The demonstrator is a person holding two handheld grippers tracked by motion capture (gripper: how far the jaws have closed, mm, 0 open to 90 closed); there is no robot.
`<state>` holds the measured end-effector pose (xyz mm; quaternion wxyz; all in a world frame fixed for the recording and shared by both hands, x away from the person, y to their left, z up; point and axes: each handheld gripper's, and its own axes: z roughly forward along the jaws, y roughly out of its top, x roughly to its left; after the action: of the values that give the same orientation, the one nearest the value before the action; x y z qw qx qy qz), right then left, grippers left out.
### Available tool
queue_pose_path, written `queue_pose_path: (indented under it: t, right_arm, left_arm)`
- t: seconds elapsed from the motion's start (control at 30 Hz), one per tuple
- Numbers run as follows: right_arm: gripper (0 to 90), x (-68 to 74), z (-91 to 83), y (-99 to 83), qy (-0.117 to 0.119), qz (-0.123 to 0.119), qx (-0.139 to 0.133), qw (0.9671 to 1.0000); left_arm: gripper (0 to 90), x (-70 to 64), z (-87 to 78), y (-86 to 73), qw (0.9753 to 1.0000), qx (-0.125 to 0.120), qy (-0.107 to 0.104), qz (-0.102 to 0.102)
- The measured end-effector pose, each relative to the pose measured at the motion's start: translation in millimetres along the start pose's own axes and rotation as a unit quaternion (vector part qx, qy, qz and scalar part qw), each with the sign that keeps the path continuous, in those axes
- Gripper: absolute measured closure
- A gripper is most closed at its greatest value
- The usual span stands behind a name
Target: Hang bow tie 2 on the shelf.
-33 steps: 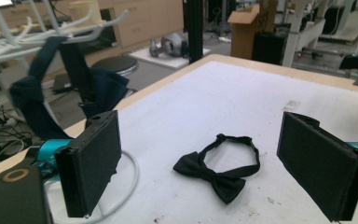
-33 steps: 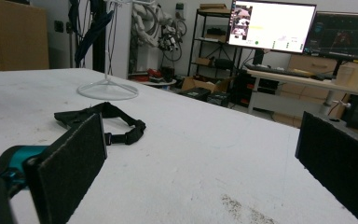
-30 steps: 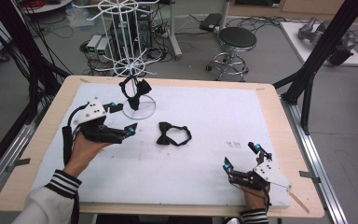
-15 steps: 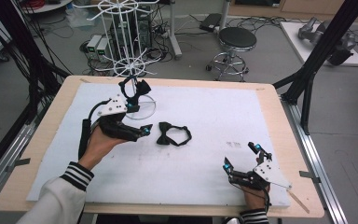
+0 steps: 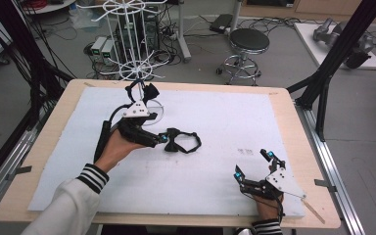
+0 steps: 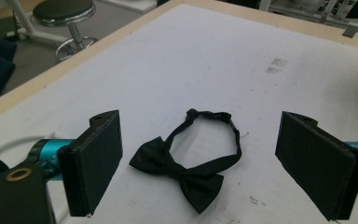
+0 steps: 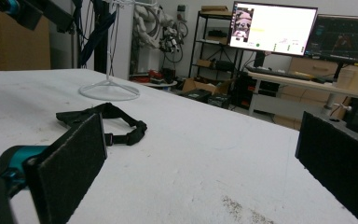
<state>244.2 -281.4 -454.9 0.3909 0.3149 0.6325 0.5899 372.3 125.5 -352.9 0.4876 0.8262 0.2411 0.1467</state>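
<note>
No legible text, label, brand, number or sign in any view. Right gripper view: monitor [image 7: 273, 26] at far side of room shows a bright window with small dark and coloured marks, too small to read; second monitor [image 7: 340, 40] to its right is dark, content unreadable. Left gripper view: faint grey smudge [image 6: 275, 65] on the white desk cover [image 6: 223, 51], print-like but not decipherable; the same mark appears in the high view near the right side, also unreadable.
</note>
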Motion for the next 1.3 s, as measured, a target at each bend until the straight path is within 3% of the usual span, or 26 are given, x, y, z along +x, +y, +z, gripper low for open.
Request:
queue_pose_path:
  t: [0.3, 0.63, 0.8, 1.03, 1.3]
  right_arm:
    - [1.1, 0.0, -0.4, -0.1, -0.001, 0.002, 0.0, 1.0]
    - [1.1, -1.5, -0.7, -0.4, -0.002, 0.002, -0.007, 1.0]
    - [1.1, -0.4, -1.2, -0.4, -0.002, 0.007, -0.004, 1.0]
    - [1.2, -1.3, -1.5, -0.6, -0.002, 0.006, -0.007, 1.0]
    - [1.1, -2.1, -1.9, -0.7, -0.001, 0.01, -0.01, 0.9999]
  left_arm:
    - [15.3, 4.7, 21.6, -2.6, 0.9989, 0.045, 0.002, -0.011]
    - [16.4, 10.3, 41.8, 0.1, 0.9955, 0.091, 0.0, -0.027]
    - [17.1, 13.3, 51.8, -3.0, 0.9921, 0.118, -0.002, -0.042]
    - [17.0, 16.1, 66.6, -9.2, 0.9875, 0.151, 0.009, -0.044]
    - [20.1, 19.2, 78.8, -15.7, 0.9831, 0.172, 0.01, -0.063]
